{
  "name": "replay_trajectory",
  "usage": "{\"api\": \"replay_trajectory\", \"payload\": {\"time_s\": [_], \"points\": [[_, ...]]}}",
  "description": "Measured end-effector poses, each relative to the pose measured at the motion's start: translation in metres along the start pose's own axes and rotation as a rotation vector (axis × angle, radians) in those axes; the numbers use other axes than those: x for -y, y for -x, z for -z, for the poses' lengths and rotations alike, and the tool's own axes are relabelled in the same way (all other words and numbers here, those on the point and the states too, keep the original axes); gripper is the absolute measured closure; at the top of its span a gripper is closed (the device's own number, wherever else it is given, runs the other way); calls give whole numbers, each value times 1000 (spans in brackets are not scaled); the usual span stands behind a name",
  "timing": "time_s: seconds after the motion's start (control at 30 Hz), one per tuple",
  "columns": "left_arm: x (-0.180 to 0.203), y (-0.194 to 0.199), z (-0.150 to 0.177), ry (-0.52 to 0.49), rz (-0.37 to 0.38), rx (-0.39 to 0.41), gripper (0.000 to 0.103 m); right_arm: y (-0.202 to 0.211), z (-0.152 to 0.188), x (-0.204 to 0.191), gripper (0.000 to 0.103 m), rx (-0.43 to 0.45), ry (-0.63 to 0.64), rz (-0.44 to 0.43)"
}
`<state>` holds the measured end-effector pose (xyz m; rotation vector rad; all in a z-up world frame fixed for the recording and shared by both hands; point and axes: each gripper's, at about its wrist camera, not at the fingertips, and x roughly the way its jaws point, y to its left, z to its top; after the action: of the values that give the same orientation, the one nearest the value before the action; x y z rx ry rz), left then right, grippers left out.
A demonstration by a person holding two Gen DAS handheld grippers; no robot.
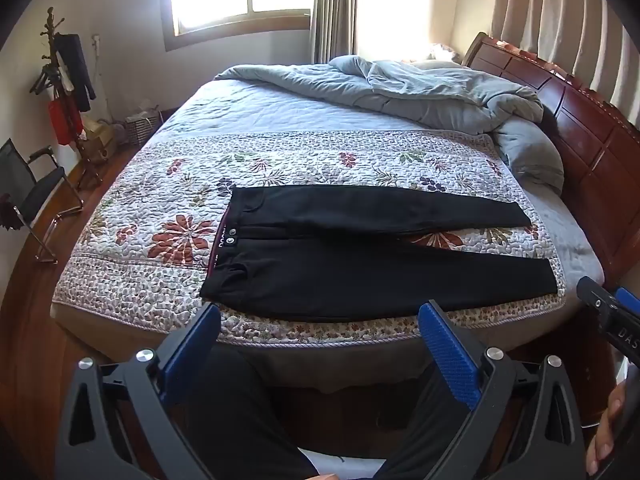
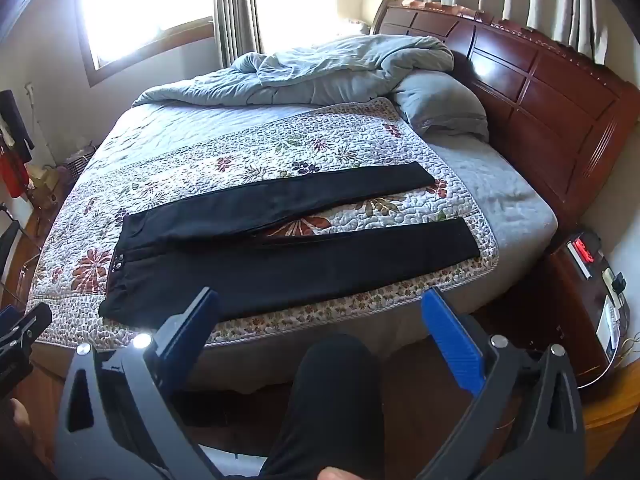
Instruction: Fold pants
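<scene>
A sunlit bedroom: a bed (image 1: 576, 248) with a floral quilt (image 1: 160, 208) carries the black pants (image 1: 360, 272), spread flat near the quilt's front edge, legs apart. Both claws tilt downward short of the bed. The left claw (image 1: 320, 320) and right claw (image 2: 320, 308) gape wide, empty, touching nothing.

black pants (image 1: 360, 256), unfolded, lying flat, legs slightly spread, waistband left, on floral quilt (image 1: 160, 200)
</scene>
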<state>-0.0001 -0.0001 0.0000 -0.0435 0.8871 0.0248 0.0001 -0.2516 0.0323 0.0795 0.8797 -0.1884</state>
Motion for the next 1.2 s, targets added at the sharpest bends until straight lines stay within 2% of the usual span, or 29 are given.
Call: {"api": "replay_trajectory", "payload": {"time_s": [1.2], "points": [[-1, -4, 1, 6, -3, -7, 4, -6, 0, -2, 3, -3, 5, 14]]}}
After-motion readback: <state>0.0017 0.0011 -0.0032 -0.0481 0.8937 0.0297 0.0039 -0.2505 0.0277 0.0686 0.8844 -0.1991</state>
